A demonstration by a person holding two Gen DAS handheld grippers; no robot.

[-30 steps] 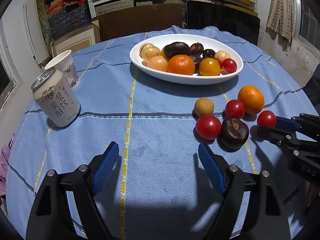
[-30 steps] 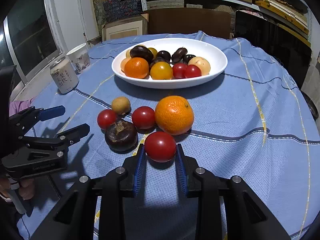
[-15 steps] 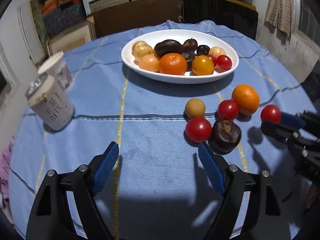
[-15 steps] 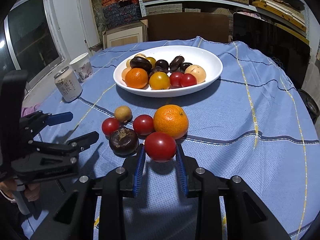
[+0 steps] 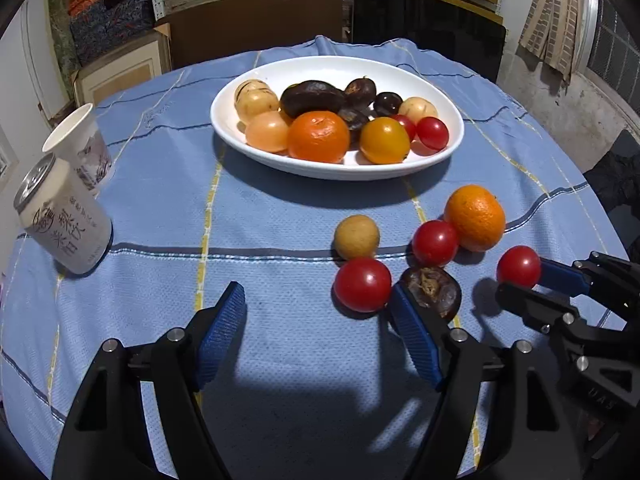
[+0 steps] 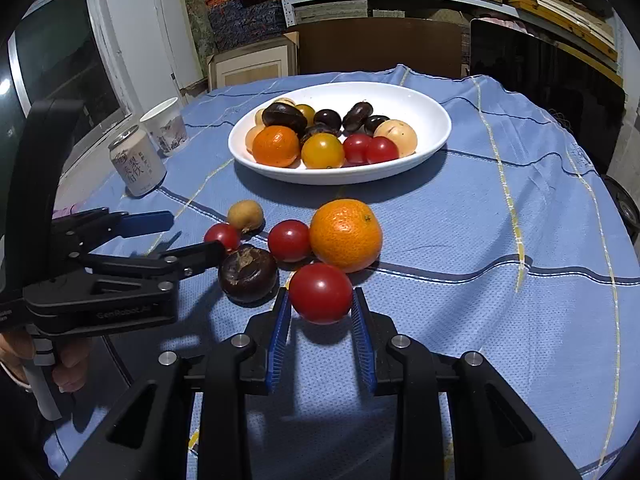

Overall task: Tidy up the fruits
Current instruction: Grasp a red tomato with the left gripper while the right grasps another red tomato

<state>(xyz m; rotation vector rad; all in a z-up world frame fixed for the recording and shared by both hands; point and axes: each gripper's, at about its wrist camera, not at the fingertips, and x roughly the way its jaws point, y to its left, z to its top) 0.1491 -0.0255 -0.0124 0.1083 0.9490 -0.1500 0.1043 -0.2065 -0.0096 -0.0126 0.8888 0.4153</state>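
Observation:
A white oval bowl (image 5: 448, 152) with several fruits sits mid-table. On the blue cloth in front lie an orange (image 5: 474, 218), a red tomato (image 5: 434, 242), a tan round fruit (image 5: 356, 236), a second red tomato (image 5: 362, 284) and a dark brown fruit (image 5: 436, 288). My left gripper (image 5: 317, 292) is open and its jaws are closing. Nothing is between them; the second tomato lies just ahead of the right fingertip. My right gripper (image 6: 320, 296) is shut on a third red tomato (image 6: 320, 292), held a little above the cloth beside the orange (image 6: 346, 234).
A drink can (image 5: 64, 224) and a paper cup (image 5: 80, 144) stand at the table's left edge. Dark chairs and stacked shelves rise behind the table. A hand (image 6: 68, 364) grips the left gripper's handle. Bare cloth stretches to the right of the bowl (image 6: 440, 140).
My left gripper has slid right toward the loose fruits, and its jaws have narrowed a little. The right gripper keeps its hold on the tomato and stays put.

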